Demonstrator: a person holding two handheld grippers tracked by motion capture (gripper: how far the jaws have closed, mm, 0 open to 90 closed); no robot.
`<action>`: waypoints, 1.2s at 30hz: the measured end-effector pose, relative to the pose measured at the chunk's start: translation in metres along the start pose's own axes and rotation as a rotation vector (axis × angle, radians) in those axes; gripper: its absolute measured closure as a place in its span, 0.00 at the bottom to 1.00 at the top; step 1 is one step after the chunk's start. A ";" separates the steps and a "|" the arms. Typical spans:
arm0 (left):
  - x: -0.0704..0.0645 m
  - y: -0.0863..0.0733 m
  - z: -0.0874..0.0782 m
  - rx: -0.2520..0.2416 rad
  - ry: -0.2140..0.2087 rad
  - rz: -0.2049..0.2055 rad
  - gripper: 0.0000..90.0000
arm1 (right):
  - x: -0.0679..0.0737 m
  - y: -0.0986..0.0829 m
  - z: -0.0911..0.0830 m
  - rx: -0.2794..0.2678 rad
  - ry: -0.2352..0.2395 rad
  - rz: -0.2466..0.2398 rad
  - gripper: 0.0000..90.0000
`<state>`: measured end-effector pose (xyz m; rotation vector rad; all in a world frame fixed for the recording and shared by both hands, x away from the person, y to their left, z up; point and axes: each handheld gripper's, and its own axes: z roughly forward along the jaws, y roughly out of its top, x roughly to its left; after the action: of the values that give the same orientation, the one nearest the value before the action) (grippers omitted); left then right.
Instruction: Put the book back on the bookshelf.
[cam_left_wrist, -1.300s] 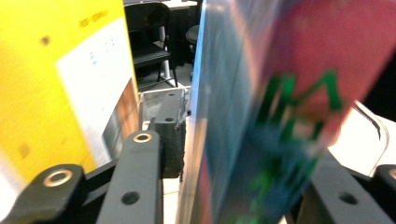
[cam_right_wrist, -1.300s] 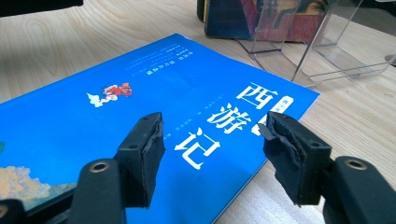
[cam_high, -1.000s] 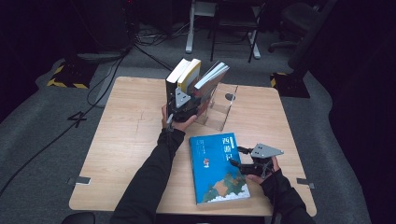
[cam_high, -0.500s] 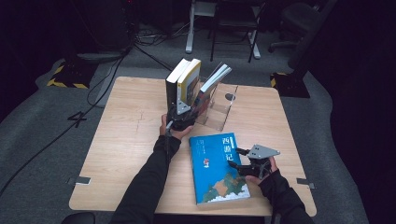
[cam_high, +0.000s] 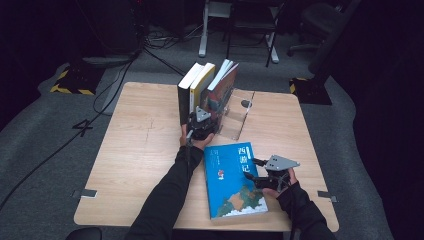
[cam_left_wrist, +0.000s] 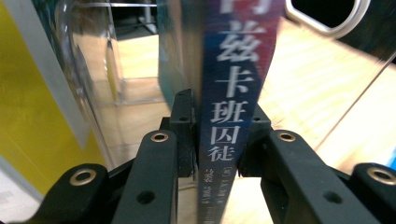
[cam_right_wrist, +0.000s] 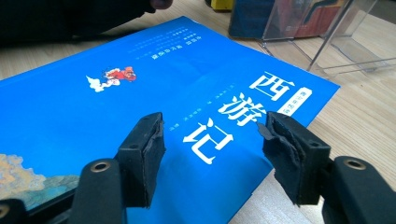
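So left hand-held gripper (cam_left_wrist: 217, 135) clamps the upright book spine (cam_left_wrist: 233, 93) reading 卡班囚徒; right hand-held gripper (cam_right_wrist: 210, 158) gapes over flat blue book (cam_right_wrist: 140, 93) 西游记, lower centre.

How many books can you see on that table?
4. A black-spined book and a yellow-spined book stand upright together; a third book leans beside them, gripped at its spine by the left tool; a blue book lies flat near the front. Others may hide behind.

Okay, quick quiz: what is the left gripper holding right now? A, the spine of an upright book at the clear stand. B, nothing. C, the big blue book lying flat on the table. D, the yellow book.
A: the left gripper has its fingers closed on the spine of an upright book beside the clear stand.
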<state>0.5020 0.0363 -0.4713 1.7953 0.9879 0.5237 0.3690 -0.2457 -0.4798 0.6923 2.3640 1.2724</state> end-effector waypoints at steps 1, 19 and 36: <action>0.000 0.000 0.000 -0.003 -0.002 0.002 0.80 | 0.000 0.000 0.000 0.000 0.002 0.002 0.43; 0.009 -0.005 -0.016 0.015 0.049 0.071 0.65 | -0.001 -0.001 0.000 0.005 0.000 0.006 0.43; 0.002 -0.014 -0.036 0.168 0.013 0.296 0.57 | -0.001 -0.001 0.000 0.021 0.011 0.009 0.43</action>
<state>0.4718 0.0603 -0.4684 2.1073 0.7969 0.6510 0.3694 -0.2469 -0.4809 0.7049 2.3889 1.2604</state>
